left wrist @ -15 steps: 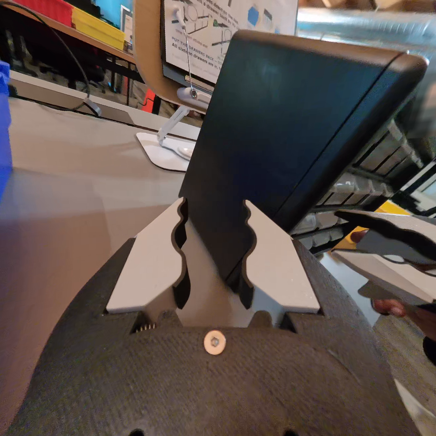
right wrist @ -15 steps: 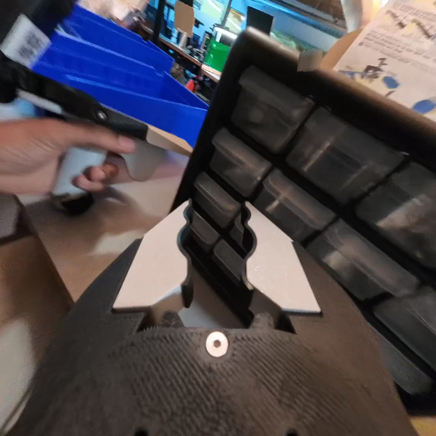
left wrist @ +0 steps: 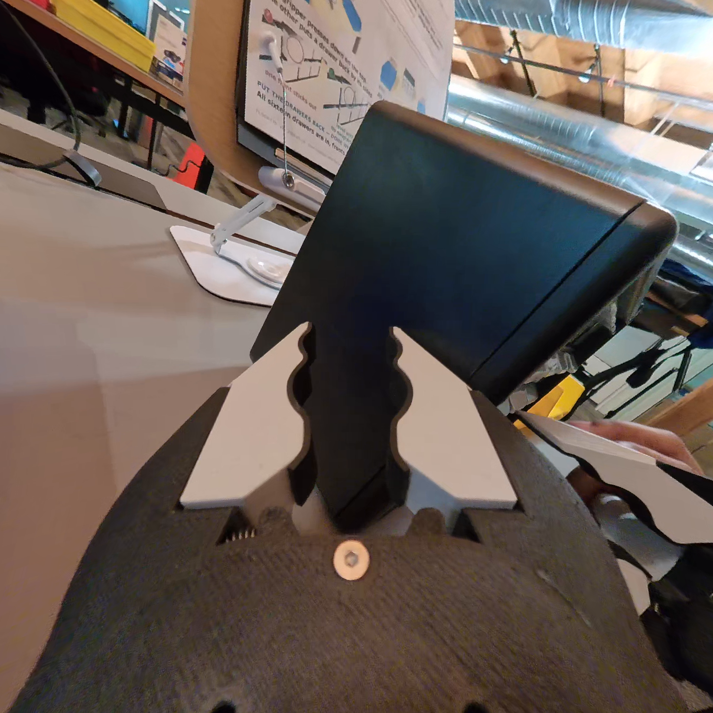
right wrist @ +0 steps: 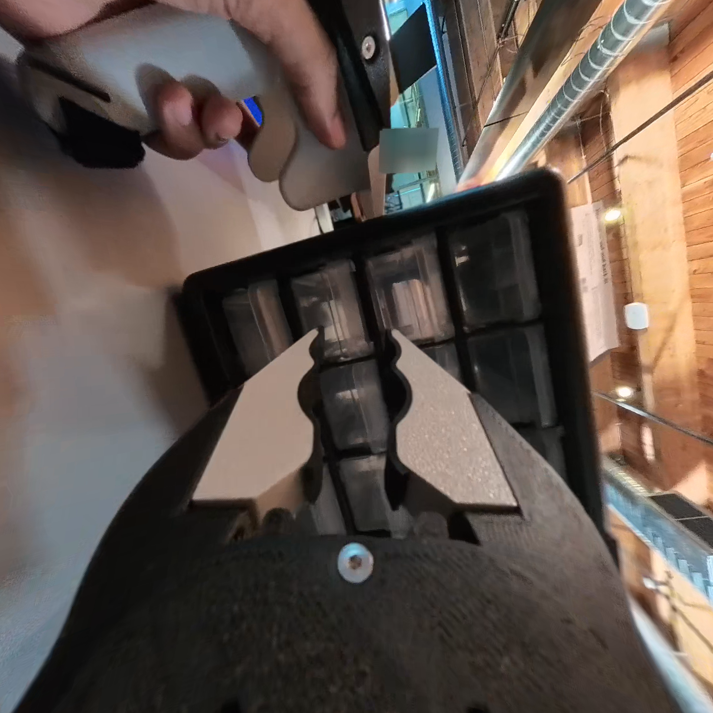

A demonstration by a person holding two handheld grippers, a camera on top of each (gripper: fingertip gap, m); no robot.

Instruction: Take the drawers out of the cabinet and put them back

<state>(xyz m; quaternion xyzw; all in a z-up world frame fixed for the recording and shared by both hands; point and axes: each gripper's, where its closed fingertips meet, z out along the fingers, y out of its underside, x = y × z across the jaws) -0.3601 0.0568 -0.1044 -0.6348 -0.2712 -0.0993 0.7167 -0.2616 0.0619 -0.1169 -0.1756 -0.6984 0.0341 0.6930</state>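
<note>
Both hand-held grippers on the cabinet, cabinet tilted

Left hand-held gripper [left wrist: 350,389] straddles the black cabinet's [left wrist: 463,262] corner edge, contact unclear; right hand-held gripper [right wrist: 353,389] part open over the clear drawers [right wrist: 409,301], holding nothing. We'd settle the cabinet flat on the table [left wrist: 96,328], brace left, then close right squarely on one drawer front

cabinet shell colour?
Black. The cabinet shows it best in the left wrist view, across its plain side panel.
</note>
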